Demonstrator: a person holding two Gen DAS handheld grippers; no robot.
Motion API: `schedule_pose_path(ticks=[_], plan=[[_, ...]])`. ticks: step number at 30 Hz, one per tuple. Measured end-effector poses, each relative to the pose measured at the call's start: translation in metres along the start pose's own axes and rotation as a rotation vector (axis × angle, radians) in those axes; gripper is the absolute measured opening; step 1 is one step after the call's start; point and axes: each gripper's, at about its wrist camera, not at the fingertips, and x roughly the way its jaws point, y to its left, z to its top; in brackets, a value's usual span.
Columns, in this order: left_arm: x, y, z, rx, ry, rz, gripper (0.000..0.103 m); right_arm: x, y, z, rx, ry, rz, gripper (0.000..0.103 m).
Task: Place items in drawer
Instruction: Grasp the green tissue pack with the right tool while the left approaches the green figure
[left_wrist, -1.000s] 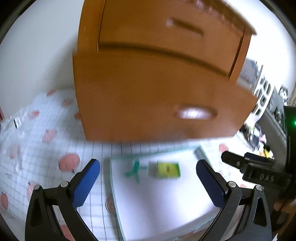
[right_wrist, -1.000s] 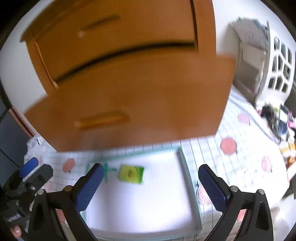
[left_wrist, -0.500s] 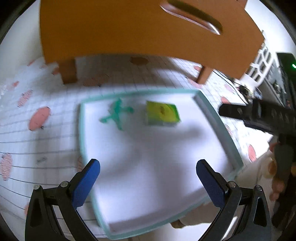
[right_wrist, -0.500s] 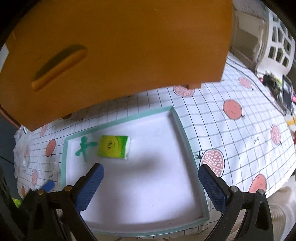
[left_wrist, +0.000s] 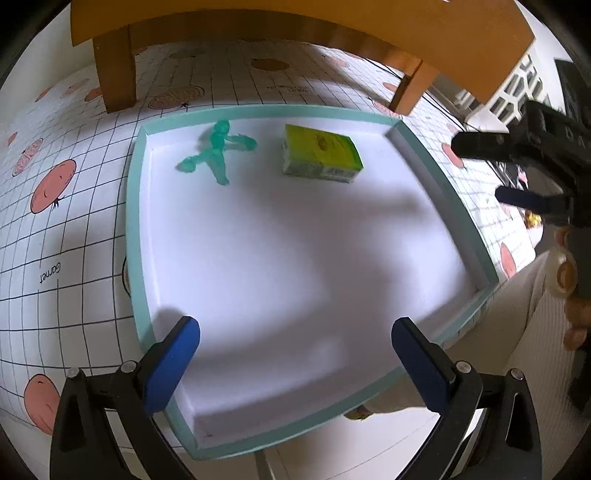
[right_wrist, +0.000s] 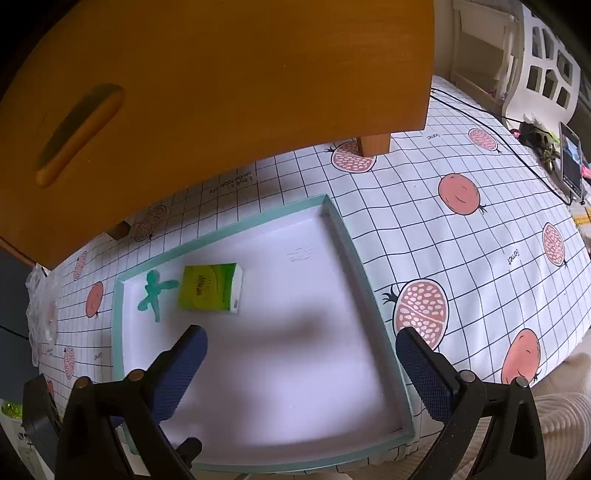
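Only the right wrist view shows the drawer (right_wrist: 207, 85) front with its handle slot; the left wrist view shows the right gripper (left_wrist: 517, 170) at 3 o'clock; both the left gripper (left_wrist: 295, 354) and the right stand wide open, empty, over the tray (left_wrist: 135, 206); the green packet (left_wrist: 319, 155) and the teal figure (left_wrist: 216, 151) lie near 12 o'clock.
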Motion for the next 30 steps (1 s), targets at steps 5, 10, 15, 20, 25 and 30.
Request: schedule_pose_path(ticks=[5, 10, 15, 20, 25, 30], plan=[[-0.004, 0.003, -0.003, 0.003, 0.001, -0.014, 0.103, 0.004, 0.001, 0.000, -0.005, 0.005, 0.000, 0.103], [-0.013, 0.012, 0.013, -0.046, -0.051, 0.023, 0.103, 0.013, 0.015, 0.000, -0.063, 0.009, 0.019, 0.103], [-0.019, 0.028, 0.040, -0.112, -0.115, 0.072, 0.103, 0.019, 0.024, 0.001, -0.090, -0.014, 0.034, 0.103], [-0.014, 0.040, 0.066, -0.133, -0.163, 0.137, 0.101, 0.023, 0.017, 0.004, -0.056, -0.028, 0.039, 0.103], [-0.007, 0.045, 0.083, -0.143, -0.183, 0.144, 0.096, 0.035, 0.026, 0.003, -0.096, -0.004, 0.053, 0.103], [0.002, 0.047, 0.095, -0.119, -0.173, 0.163, 0.078, 0.047, 0.044, 0.000, -0.165, 0.018, 0.068, 0.103]])
